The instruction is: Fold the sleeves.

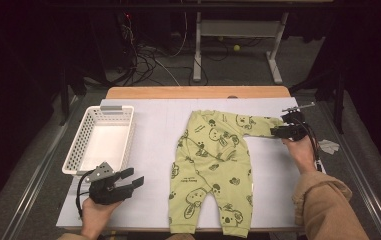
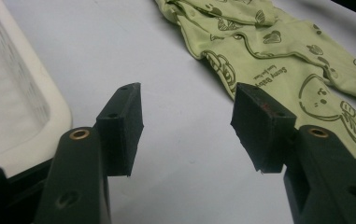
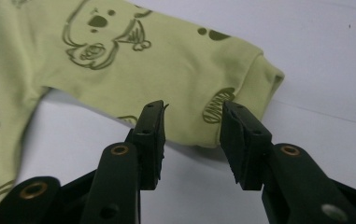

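A light green baby romper point(image 1: 213, 165) printed with koalas lies flat on the white table sheet point(image 1: 153, 130), legs toward the near edge. Its right sleeve point(image 1: 258, 125) stretches out to the right. My right gripper point(image 1: 277, 131) is at that sleeve's end. In the right gripper view the gripper point(image 3: 192, 135) has its jaws apart astride the sleeve's lower edge, just short of the cuff point(image 3: 259, 79), and the pads do not press the cloth. My left gripper point(image 1: 134, 178) hovers open over bare table left of the romper. Nothing is between its jaws point(image 2: 187, 126).
A white plastic basket point(image 1: 78, 145) stands at the table's left, its rim point(image 2: 49, 107) close beside my left gripper. A wooden board edge point(image 1: 198, 92) runs along the far side. Cables and desk legs lie on the floor beyond.
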The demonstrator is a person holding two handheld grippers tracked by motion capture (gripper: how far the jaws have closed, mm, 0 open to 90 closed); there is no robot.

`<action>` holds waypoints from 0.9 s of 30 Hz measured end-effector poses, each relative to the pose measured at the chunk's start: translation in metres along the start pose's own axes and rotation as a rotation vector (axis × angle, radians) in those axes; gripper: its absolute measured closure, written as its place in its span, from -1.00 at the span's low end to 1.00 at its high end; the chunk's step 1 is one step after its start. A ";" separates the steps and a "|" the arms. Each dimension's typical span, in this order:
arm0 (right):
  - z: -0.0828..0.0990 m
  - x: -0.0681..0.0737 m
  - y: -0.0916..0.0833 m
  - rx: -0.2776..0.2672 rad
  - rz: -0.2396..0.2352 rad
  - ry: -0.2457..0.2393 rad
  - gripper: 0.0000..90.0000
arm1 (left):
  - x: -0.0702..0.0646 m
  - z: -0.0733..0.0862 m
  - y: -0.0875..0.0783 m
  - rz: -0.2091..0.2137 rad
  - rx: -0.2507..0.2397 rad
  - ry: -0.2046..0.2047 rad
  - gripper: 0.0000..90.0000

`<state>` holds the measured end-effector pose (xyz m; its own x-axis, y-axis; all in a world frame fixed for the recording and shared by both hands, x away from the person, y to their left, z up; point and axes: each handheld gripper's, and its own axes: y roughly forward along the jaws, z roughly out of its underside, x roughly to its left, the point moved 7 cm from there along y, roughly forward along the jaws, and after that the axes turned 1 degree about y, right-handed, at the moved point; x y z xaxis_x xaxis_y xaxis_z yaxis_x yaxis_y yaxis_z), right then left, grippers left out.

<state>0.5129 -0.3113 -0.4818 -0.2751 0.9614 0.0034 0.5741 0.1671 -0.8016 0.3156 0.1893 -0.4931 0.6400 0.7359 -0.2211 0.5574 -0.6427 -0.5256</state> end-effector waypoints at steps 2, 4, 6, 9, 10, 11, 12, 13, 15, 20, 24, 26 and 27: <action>0.001 -0.003 0.004 0.002 0.006 0.014 0.36 | 0.001 0.002 -0.001 -0.004 0.001 -0.005 -0.10; 0.001 -0.006 0.008 0.004 0.012 0.025 0.36 | 0.002 0.004 -0.002 -0.010 0.002 -0.010 -0.10; 0.002 -0.008 0.012 0.012 0.016 0.030 0.38 | 0.003 0.007 -0.003 -0.016 0.001 -0.015 -0.10; 0.003 -0.009 0.016 0.024 0.025 0.036 0.42 | 0.005 0.009 -0.005 -0.028 0.001 -0.017 -0.10; 0.003 -0.009 0.017 0.024 0.025 0.040 0.44 | 0.005 0.010 -0.006 -0.032 -0.001 -0.018 -0.10; 0.004 -0.009 0.018 0.031 0.030 0.043 0.48 | 0.006 0.011 -0.007 -0.033 -0.002 -0.021 -0.10; 0.004 -0.009 0.019 0.033 0.037 0.038 0.51 | 0.006 0.012 -0.007 -0.035 -0.002 -0.024 -0.10; 0.003 -0.009 0.020 0.038 0.043 0.036 0.54 | 0.007 0.013 -0.008 -0.037 0.000 -0.027 -0.10; 0.001 -0.008 0.020 0.072 0.062 0.019 0.60 | 0.007 0.015 -0.008 -0.044 0.003 -0.026 -0.10; -0.002 -0.007 0.022 0.109 0.090 0.006 0.79 | 0.008 0.017 -0.009 -0.050 0.004 -0.032 -0.10; -0.003 -0.005 0.021 0.107 0.098 -0.011 0.91 | 0.009 0.017 -0.009 -0.049 0.002 -0.034 -0.10; -0.004 -0.004 0.020 0.095 0.086 -0.008 0.94 | 0.009 0.017 -0.008 -0.046 0.002 -0.037 -0.10; -0.005 -0.003 0.018 0.088 0.075 -0.003 0.94 | 0.008 0.017 -0.008 -0.043 0.003 -0.040 -0.10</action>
<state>0.5279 -0.3105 -0.4938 -0.2362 0.9698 -0.0605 0.5231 0.0745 -0.8490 0.3077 0.2041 -0.5048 0.5942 0.7705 -0.2309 0.5822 -0.6101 -0.5375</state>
